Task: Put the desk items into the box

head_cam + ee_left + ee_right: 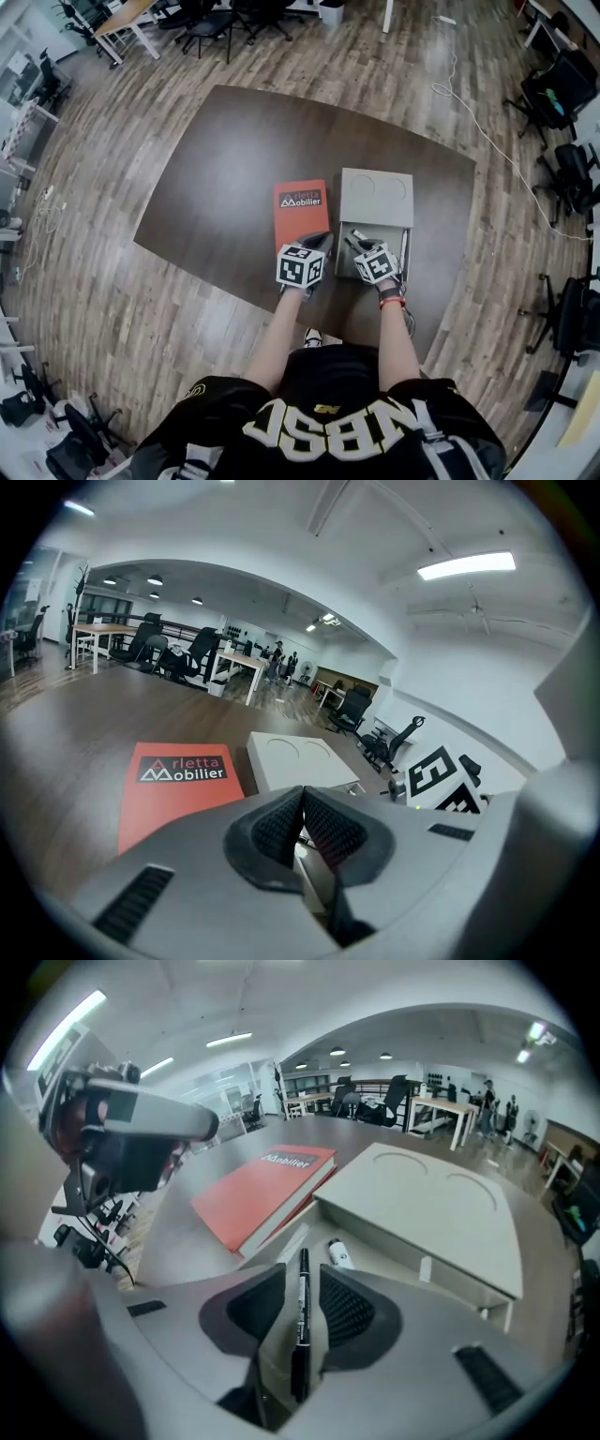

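A grey box [375,199] stands on the dark table, its far part covered by a lid with two round marks, its near part open. In the right gripper view, my right gripper [302,1271] hovers over that open part with a black pen [302,1321] between its jaws; the pads stand apart from it. A small white item [339,1253] lies in the box [431,1213] just ahead. A red book [300,211] lies left of the box. My left gripper [322,241] is at the book's near right corner, shut on nothing [302,794].
The dark table [225,169] stretches away to the left and far side. Its near edge runs just under my hands. Office chairs [562,94] and desks ring the room, and a white cable [469,112] trails over the wooden floor.
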`<action>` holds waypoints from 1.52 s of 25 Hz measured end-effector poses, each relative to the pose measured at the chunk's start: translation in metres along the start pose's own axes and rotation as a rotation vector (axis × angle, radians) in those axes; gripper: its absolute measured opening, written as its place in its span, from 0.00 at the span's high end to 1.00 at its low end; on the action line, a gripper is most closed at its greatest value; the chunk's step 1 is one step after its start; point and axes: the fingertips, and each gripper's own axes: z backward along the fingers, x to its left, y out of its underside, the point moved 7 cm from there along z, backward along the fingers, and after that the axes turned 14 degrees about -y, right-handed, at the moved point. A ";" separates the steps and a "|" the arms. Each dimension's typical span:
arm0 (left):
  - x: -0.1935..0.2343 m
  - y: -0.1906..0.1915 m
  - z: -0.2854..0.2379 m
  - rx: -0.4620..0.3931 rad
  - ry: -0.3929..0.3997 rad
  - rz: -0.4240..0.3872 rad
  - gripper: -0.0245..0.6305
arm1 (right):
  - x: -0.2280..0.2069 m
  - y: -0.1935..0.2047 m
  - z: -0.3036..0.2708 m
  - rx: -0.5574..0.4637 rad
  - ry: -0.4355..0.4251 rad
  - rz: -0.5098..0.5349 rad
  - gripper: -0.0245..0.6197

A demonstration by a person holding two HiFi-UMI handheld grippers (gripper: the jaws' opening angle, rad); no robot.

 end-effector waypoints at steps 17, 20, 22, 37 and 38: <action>-0.051 -0.023 0.043 -0.174 0.050 -0.073 0.94 | 0.023 -0.013 0.156 -0.518 0.201 -0.152 0.82; -0.057 -0.028 0.054 -0.223 0.057 -0.083 0.94 | 0.036 -0.011 0.170 -0.547 0.232 -0.144 0.83; -0.062 -0.030 0.062 -0.260 0.065 -0.088 0.94 | 0.045 -0.008 0.178 -0.564 0.248 -0.139 0.84; -0.095 -0.017 0.110 -0.417 0.147 -0.185 0.94 | 0.088 0.032 0.214 -0.703 0.319 -0.177 0.95; -0.096 -0.016 0.111 -0.414 0.148 -0.189 0.94 | 0.089 0.034 0.217 -0.709 0.325 -0.180 0.95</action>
